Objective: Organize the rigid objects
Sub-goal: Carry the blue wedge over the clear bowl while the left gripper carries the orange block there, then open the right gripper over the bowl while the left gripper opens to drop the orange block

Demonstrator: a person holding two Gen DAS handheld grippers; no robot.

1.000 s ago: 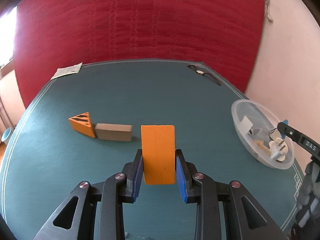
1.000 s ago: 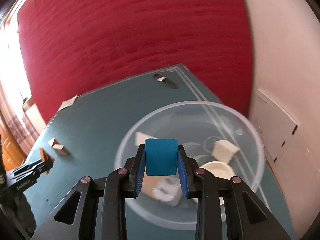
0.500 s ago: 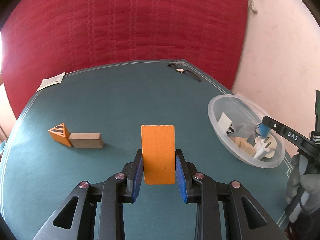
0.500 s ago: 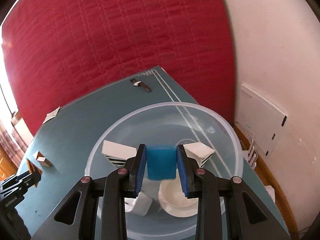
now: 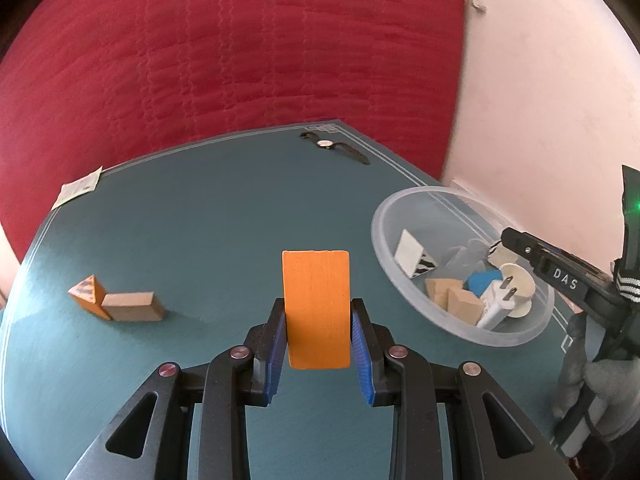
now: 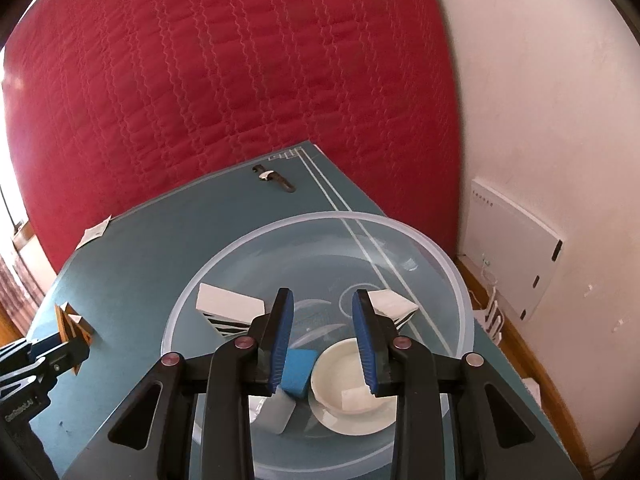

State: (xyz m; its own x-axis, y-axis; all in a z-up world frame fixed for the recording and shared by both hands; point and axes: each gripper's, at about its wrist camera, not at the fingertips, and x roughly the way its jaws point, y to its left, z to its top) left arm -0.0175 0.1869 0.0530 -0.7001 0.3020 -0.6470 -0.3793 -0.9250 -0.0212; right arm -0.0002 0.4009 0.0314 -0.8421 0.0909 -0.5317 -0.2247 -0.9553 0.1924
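The flat orange wooden block (image 5: 316, 308) stands upright between my left gripper's (image 5: 318, 334) blue pads, pinched by its side faces above the table. I judge it light, stiff and smooth, so a low grip on both faces suits it. My right gripper (image 6: 322, 334) hangs spread and empty over the clear plastic bowl (image 6: 440, 248); the blue block (image 6: 298, 372) lies below it. Only the left view shows the tan block (image 5: 134, 306) far left.
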